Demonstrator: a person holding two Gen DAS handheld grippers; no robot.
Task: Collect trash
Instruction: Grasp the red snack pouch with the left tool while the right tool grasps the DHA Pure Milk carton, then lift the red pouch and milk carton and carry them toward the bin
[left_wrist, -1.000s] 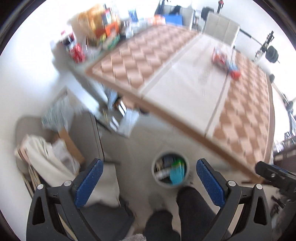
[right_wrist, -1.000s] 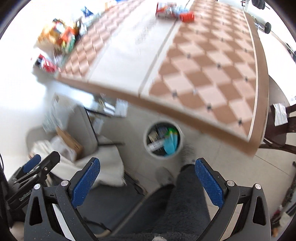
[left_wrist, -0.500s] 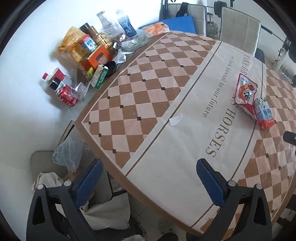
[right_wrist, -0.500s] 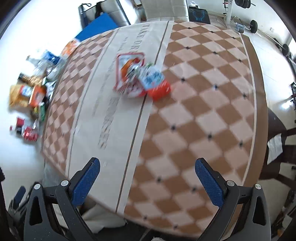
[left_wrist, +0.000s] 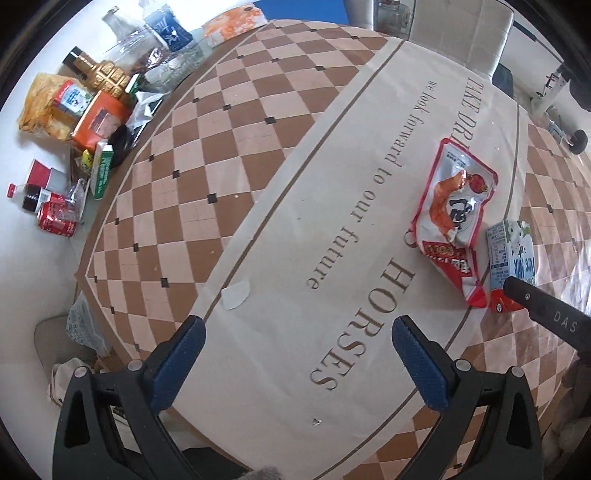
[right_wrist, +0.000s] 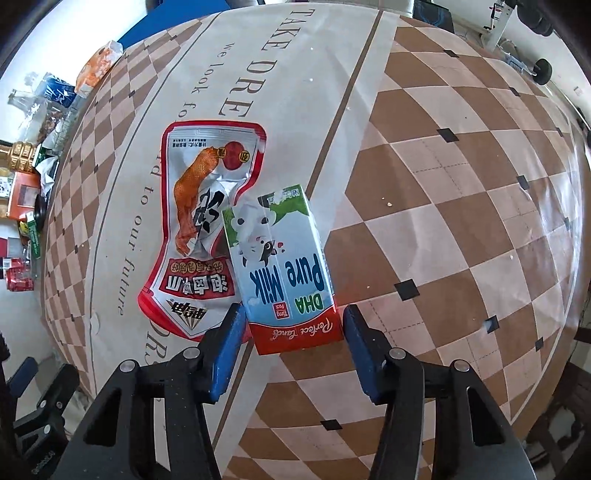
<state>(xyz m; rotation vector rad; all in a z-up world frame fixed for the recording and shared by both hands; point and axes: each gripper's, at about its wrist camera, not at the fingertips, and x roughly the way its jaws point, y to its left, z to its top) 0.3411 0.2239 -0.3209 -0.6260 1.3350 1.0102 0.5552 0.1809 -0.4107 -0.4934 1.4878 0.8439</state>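
A blue and white milk carton (right_wrist: 284, 269) lies flat on the checkered tablecloth, its left edge over a red and white snack pouch (right_wrist: 201, 225). My right gripper (right_wrist: 293, 321) straddles the carton's red near end, one pad on each side; a thin gap shows at each pad. In the left wrist view the same pouch (left_wrist: 452, 218) and carton (left_wrist: 509, 258) lie at the right. My left gripper (left_wrist: 297, 350) is open and empty above the cream centre strip, near a small white scrap (left_wrist: 235, 293).
Bottles, boxes, a red can and bags are piled at the table's far left edge (left_wrist: 85, 122). A white chair (left_wrist: 461, 29) stands behind the table. Bags and a chair sit on the floor at the lower left (left_wrist: 70, 354).
Both grippers rose from over the floor bin to the tabletop. The right gripper moved in to the milk carton and its jaws narrowed around it. The left gripper advanced slightly over the table.
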